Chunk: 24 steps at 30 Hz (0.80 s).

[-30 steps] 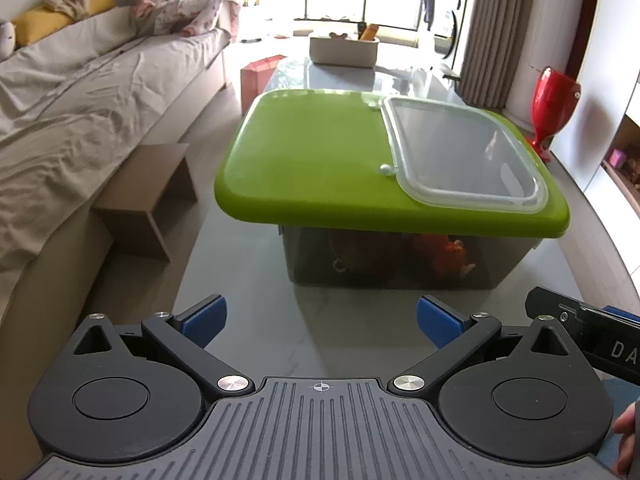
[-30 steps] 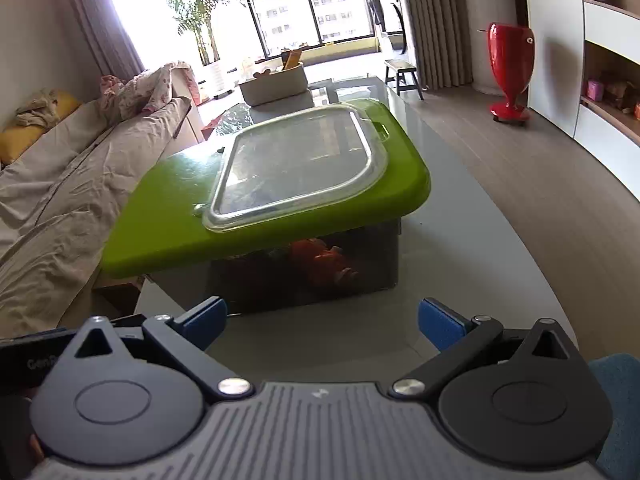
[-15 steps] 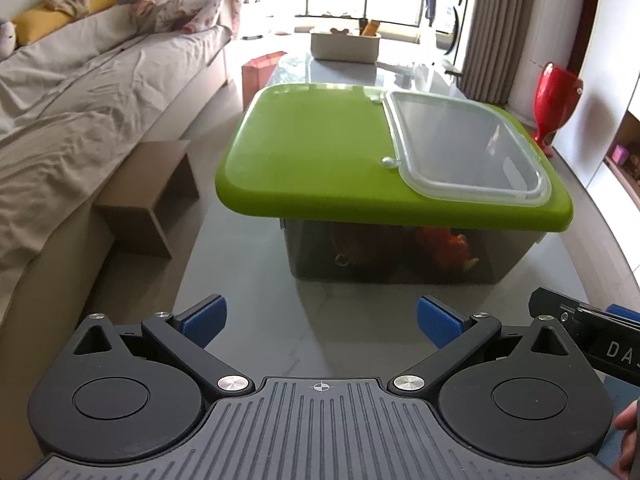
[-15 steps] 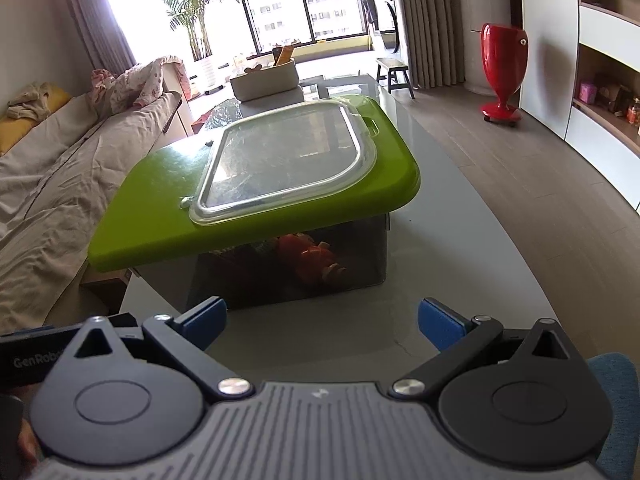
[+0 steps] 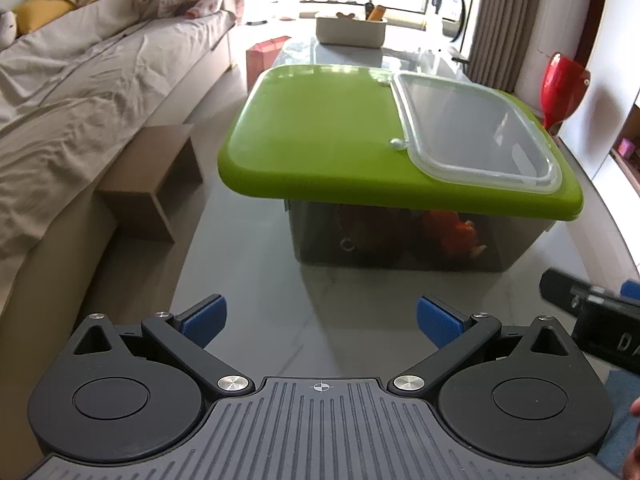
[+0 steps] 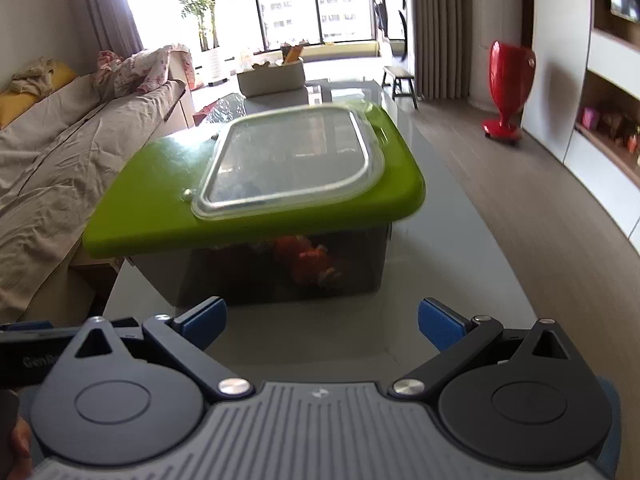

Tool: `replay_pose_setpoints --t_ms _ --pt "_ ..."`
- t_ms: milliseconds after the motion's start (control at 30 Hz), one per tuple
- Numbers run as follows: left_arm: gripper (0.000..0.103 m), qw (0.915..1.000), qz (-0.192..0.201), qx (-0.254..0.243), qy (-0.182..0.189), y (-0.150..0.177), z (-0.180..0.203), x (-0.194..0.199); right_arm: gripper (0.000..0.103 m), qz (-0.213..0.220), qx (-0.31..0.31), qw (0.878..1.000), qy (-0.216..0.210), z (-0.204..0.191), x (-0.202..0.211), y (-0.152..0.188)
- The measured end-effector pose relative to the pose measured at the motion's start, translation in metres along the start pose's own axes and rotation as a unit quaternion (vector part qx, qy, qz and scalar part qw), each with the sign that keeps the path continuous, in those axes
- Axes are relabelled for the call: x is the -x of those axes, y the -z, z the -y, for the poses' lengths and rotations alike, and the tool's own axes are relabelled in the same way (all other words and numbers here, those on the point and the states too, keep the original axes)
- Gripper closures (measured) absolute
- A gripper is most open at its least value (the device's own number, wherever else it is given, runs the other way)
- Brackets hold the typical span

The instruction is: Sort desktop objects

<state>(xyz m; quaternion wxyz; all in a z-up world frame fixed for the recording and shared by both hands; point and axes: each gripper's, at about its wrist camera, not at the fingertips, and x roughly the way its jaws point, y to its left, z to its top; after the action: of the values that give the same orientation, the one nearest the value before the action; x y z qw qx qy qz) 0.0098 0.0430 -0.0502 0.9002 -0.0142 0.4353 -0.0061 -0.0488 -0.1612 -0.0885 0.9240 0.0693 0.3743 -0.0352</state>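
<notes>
A dark see-through storage box (image 5: 400,244) (image 6: 280,272) stands on the grey table, closed by a green lid (image 5: 320,136) (image 6: 152,208) with a clear panel (image 5: 472,128) (image 6: 292,164). Orange and red toys (image 5: 456,236) (image 6: 308,260) show through its front wall. My left gripper (image 5: 320,320) is open and holds nothing, a short way in front of the box. My right gripper (image 6: 322,318) is open too, also empty, facing the box from the near right. The right gripper's body (image 5: 592,316) shows at the right edge of the left wrist view.
The grey table (image 5: 256,296) runs away from me, with a white tray (image 5: 351,31) of items at its far end. A sofa under a sheet (image 5: 80,92) and a small wooden stool (image 5: 156,184) lie left. A red vase-shaped object (image 6: 506,92) stands on the wooden floor at right.
Both grippers have pulled back slightly from the box and the right one has swung to face it more squarely. Both stayed open; the box and lid have not moved.
</notes>
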Motion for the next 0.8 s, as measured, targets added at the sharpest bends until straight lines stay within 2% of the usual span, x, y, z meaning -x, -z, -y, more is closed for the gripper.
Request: replay_pose_setpoints --t_ms 433,800 --pt "0.000 0.9998 -0.005 0.016 -0.007 -0.003 -0.010 0.000 0.000 -0.004 0.059 0.998 0.007 -0.023 0.000 -0.016" --pt "0.000 0.9998 -0.005 0.018 -0.005 -0.005 -0.016 0.002 0.000 -0.015 0.050 0.999 0.005 -0.026 -0.002 -0.014"
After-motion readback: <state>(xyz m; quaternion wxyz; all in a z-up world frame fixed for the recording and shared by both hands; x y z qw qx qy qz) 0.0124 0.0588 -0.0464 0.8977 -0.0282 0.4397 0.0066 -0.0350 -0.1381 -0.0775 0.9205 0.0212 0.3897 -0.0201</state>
